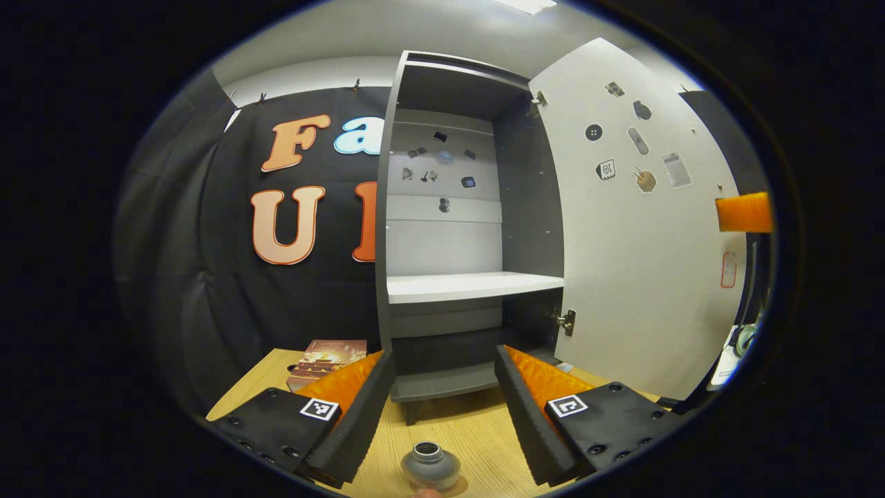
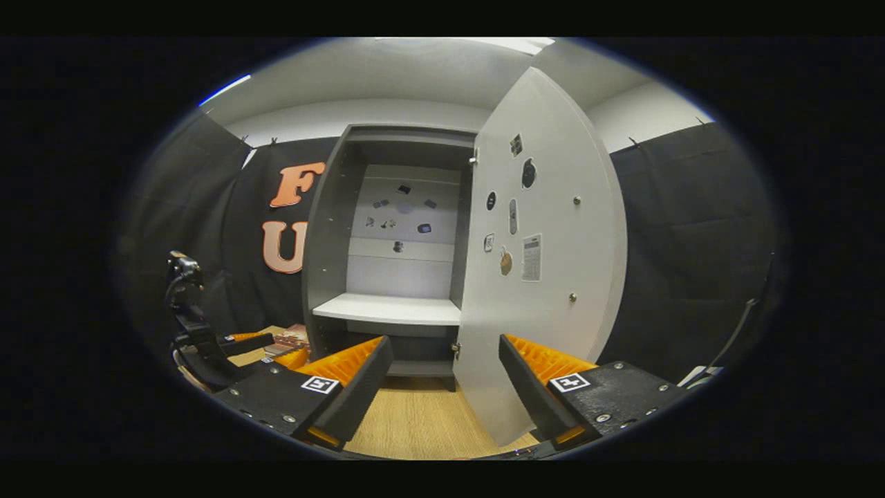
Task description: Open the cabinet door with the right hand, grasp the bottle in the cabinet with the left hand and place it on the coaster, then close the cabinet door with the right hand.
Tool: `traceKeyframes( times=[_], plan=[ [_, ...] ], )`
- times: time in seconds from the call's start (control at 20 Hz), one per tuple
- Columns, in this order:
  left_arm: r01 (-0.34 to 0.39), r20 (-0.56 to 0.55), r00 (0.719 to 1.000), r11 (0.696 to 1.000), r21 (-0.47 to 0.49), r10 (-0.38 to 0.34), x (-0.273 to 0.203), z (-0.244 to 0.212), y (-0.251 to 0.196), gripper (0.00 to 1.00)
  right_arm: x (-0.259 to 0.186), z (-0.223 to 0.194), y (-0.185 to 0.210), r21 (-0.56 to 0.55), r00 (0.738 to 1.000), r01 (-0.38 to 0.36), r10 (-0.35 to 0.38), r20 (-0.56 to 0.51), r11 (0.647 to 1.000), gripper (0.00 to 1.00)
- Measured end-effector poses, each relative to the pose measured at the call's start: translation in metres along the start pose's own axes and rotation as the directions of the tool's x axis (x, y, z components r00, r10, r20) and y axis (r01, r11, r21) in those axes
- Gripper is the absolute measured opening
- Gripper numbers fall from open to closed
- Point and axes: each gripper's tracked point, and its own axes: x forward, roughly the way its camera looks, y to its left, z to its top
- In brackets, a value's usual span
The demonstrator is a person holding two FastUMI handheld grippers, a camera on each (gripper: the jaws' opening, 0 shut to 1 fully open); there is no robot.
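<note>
A small squat grey bottle (image 1: 430,465) stands upright on the wooden table (image 1: 477,429), close below and between the fingers of my left gripper (image 1: 446,415), which is open and holds nothing. A reddish patch under the bottle could be the coaster; too little of it shows to tell. The grey cabinet (image 1: 449,228) stands open, its white shelf (image 1: 470,285) bare. Its pale door (image 2: 546,277) is swung wide. My right gripper (image 2: 446,394) is open, and the door's lower edge lies between its fingers without being pressed. One finger (image 1: 743,212) of the right gripper shows beside the door's outer edge.
A stack of books (image 1: 325,360) lies on the table left of the cabinet. My left gripper (image 2: 269,348) shows low at the left of the right gripper view. Black cloth walls close in the booth. Stickers dot the door and the cabinet's back panel.
</note>
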Motion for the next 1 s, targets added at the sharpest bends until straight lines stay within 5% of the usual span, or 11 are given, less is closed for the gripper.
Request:
traceKeyframes(
  times=[0.6, 1.0],
  plan=[
    [-0.050, 0.041, 0.998, 0.998, 0.037, 0.048, -0.010, 0.064, 0.000, 0.94, -0.024, 0.022, -0.059, 0.008, 0.999, 0.044, -0.045, 0.013, 0.999, 0.95],
    [-0.056, 0.019, 0.998, 0.998, -0.002, 0.056, -0.012, 0.078, -0.009, 0.94, -0.052, 0.031, -0.161, -0.045, 0.975, 0.220, -0.220, 0.014, 0.974, 0.95]
  ],
)
